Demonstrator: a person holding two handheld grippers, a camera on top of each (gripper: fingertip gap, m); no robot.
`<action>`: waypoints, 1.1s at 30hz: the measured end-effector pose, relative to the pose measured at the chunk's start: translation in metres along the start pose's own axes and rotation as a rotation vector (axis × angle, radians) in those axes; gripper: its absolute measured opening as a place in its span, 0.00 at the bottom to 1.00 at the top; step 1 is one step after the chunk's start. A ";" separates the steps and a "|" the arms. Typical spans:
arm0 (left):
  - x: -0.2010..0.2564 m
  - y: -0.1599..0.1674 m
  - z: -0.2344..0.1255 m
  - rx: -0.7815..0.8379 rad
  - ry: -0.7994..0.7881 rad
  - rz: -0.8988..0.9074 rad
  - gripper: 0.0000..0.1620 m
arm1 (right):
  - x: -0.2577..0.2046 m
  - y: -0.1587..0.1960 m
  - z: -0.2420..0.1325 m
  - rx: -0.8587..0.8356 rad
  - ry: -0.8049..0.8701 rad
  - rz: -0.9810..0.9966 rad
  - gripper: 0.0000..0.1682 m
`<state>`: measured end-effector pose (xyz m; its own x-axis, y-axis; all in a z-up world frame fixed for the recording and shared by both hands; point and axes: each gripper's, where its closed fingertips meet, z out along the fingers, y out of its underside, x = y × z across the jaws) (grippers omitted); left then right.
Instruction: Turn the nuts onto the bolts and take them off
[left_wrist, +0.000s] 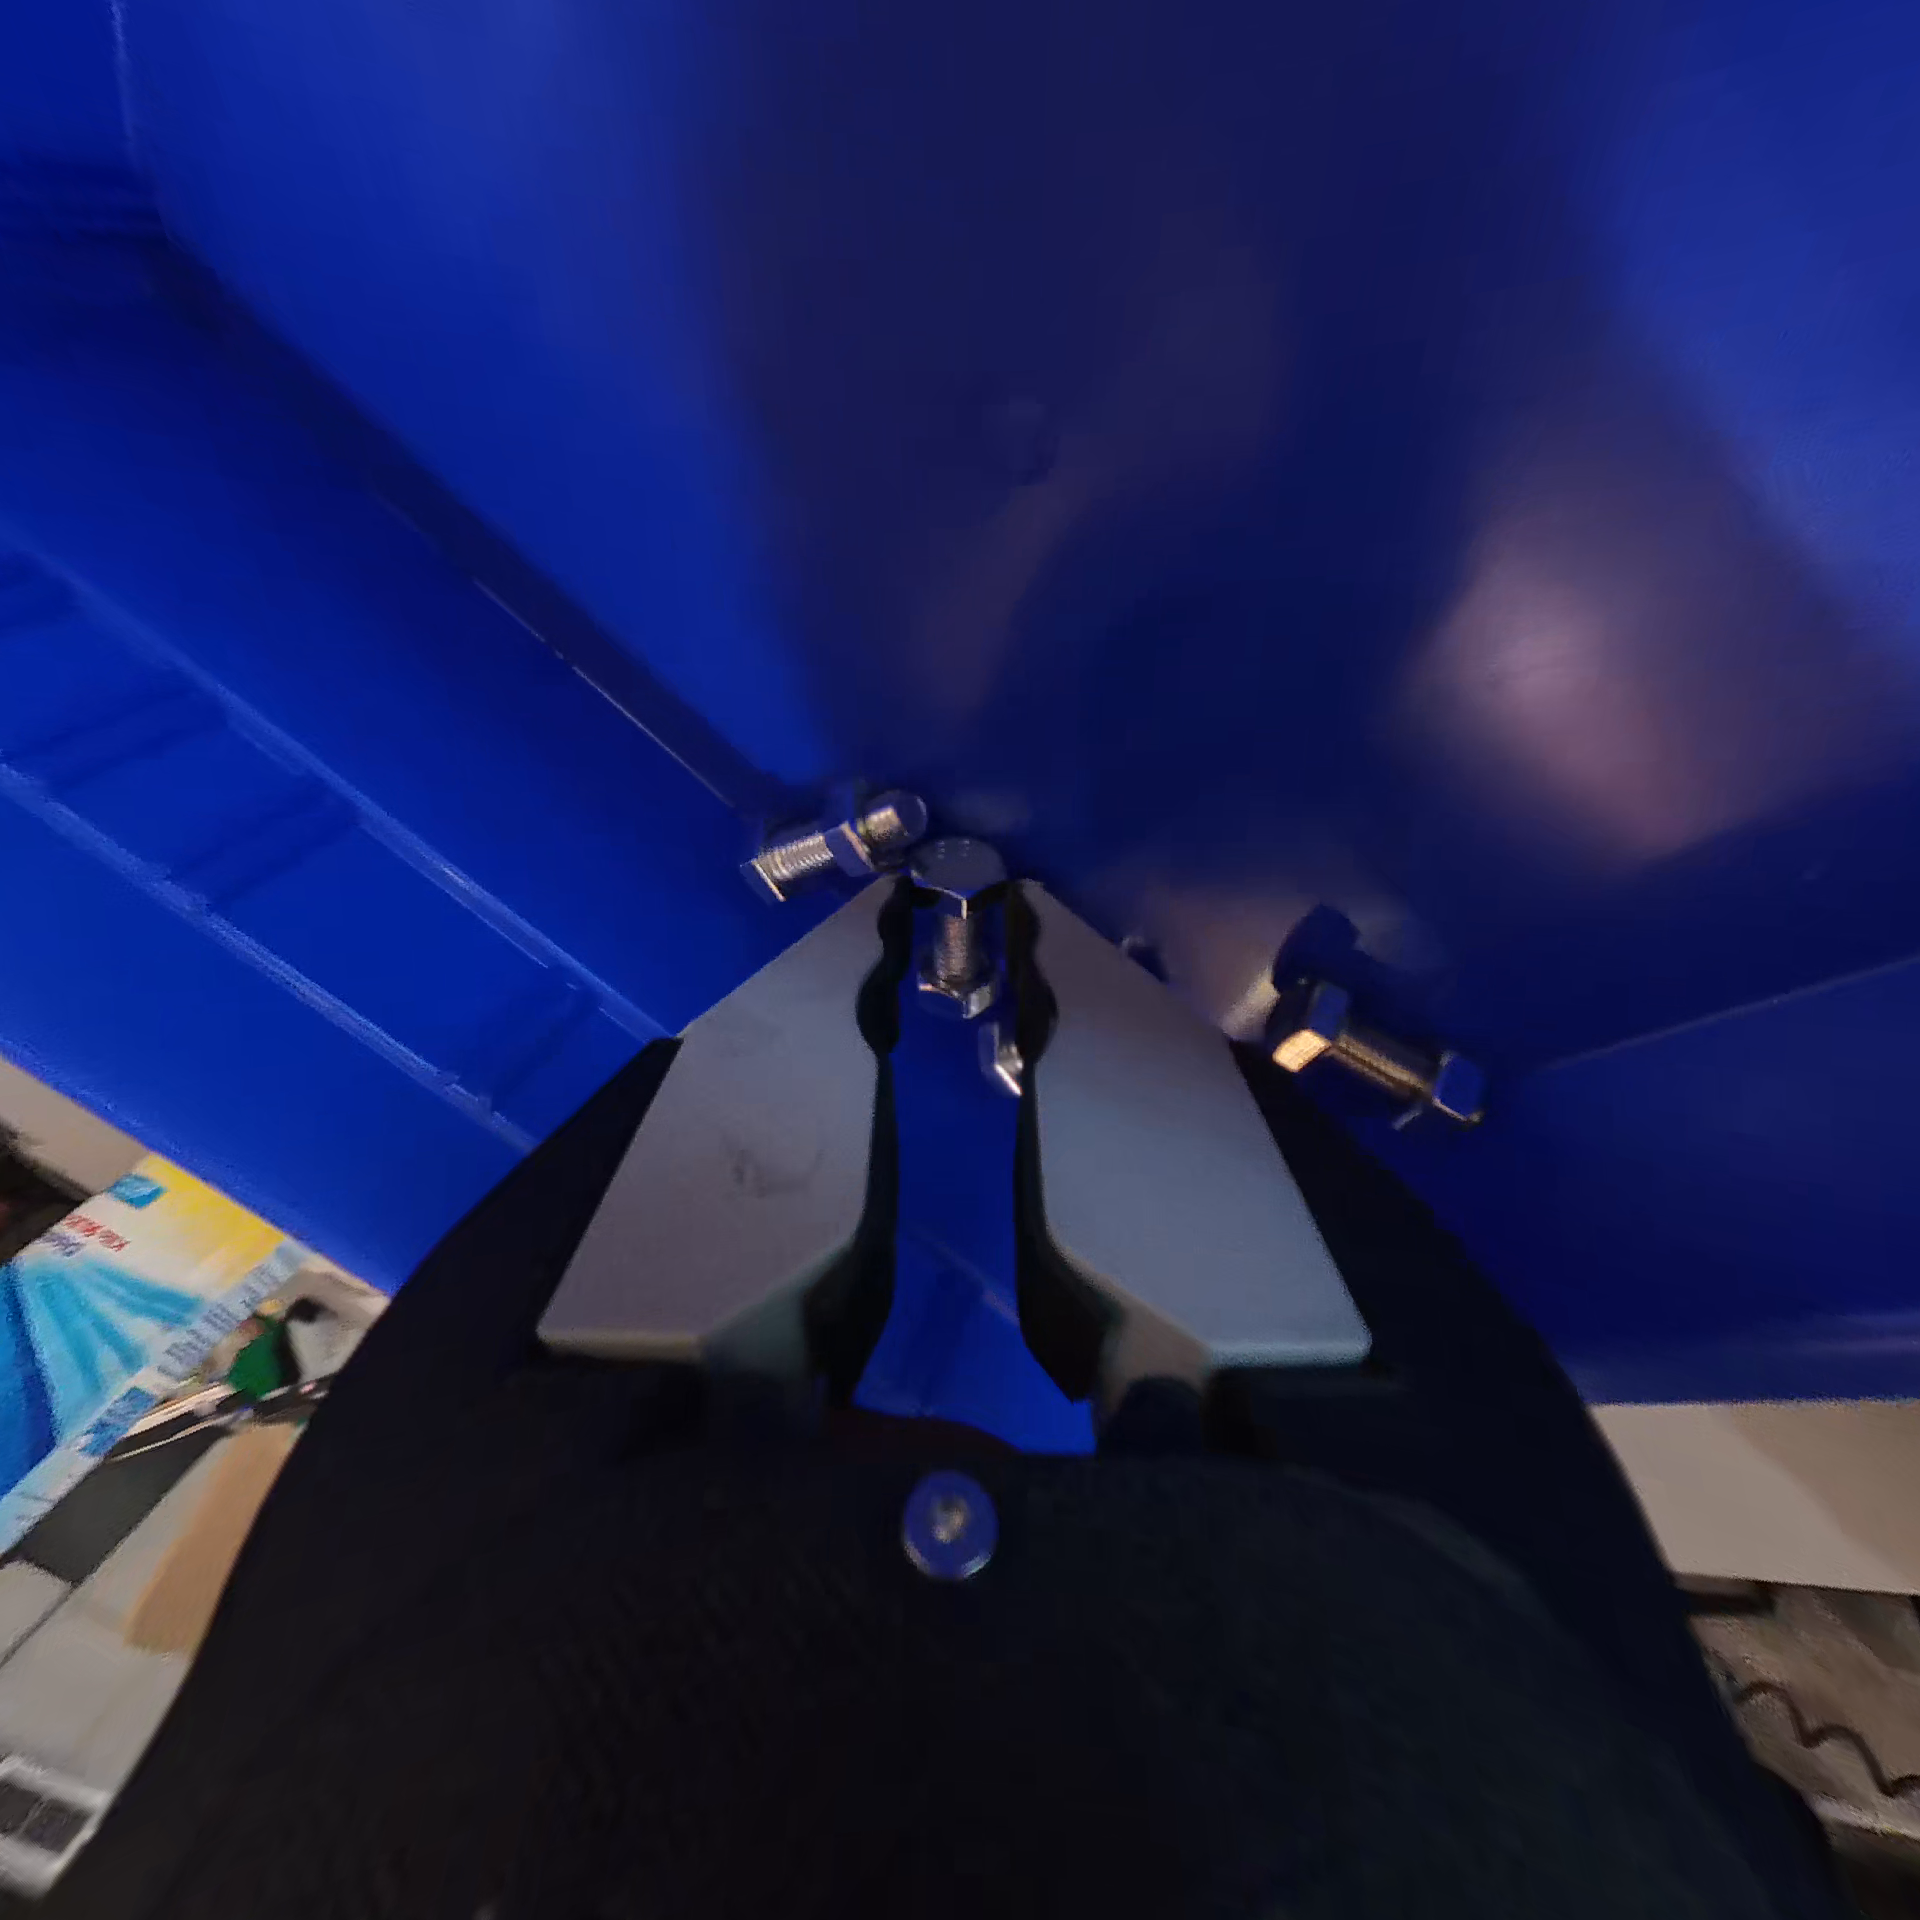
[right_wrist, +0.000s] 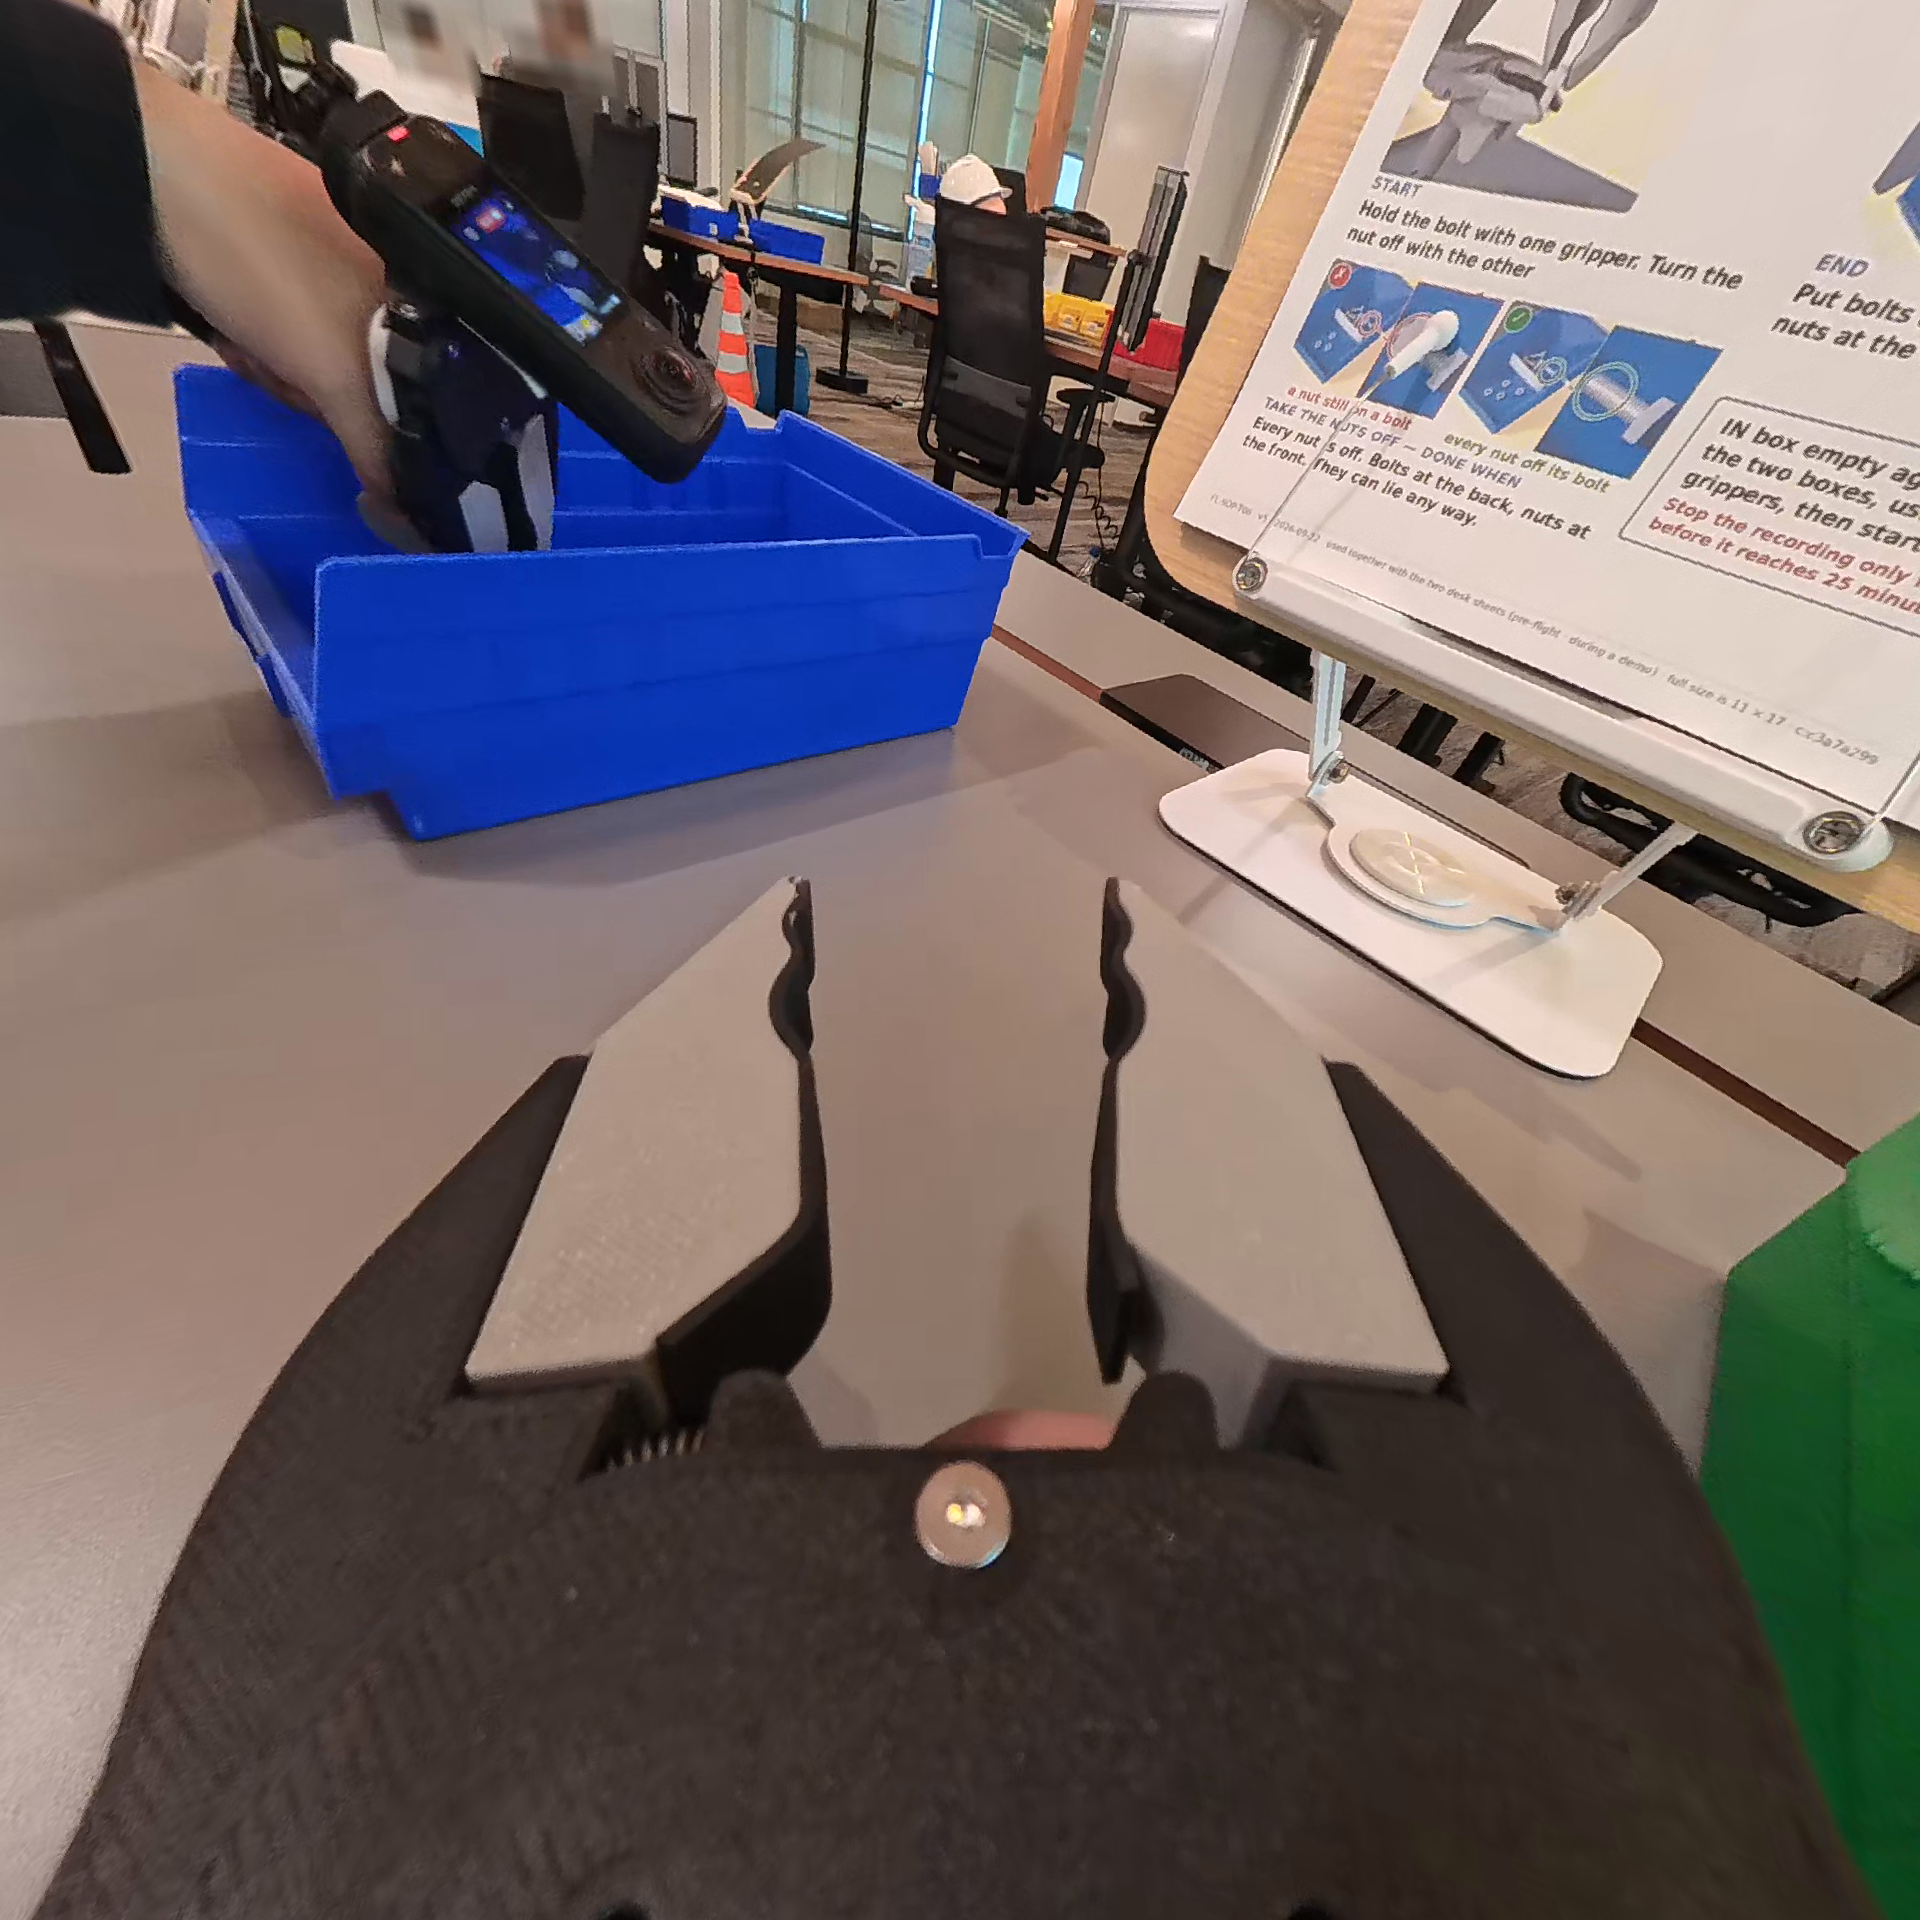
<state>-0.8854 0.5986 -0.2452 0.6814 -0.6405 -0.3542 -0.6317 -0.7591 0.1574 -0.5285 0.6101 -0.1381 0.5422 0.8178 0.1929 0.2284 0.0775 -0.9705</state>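
Left gripper (left_wrist: 954, 951): inside the blue bin (left_wrist: 1039, 416), fingers narrowly parted around a bolt (left_wrist: 954, 951) at frame centre; contact unclear.
Other bolts: one (left_wrist: 821, 847) just upper left, another (left_wrist: 1371, 1055) to the right, nut on it.
Right gripper (right_wrist: 956, 971): fingers wide apart, empty, over the grey bench (right_wrist: 935, 810).
Bin: upper left in the right wrist view.

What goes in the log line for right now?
left gripper: in blue plastic bin, around silver steel bolt | right gripper: open, empty

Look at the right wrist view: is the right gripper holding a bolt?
No: the right gripper hangs open and empty over the grey table, beside the blue bin.
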 end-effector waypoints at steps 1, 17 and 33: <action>0.001 -0.002 -0.002 0.020 0.017 -0.023 0.10 | 0.001 -0.001 0.000 0.002 0.002 0.000 0.31; 0.007 -0.071 -0.169 0.973 -0.064 -0.313 0.09 | -0.028 -0.005 0.000 0.021 -0.192 0.057 0.35; 0.190 -0.172 -0.327 1.861 0.681 -0.122 0.09 | -0.014 -0.071 -0.044 0.331 -0.475 0.423 0.30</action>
<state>-0.5267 0.5697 -0.0384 0.4616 -0.8772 0.1323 0.1901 -0.0479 -0.9806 -0.5173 0.5681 -0.0654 0.1023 0.9700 -0.2205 -0.2220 -0.1938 -0.9556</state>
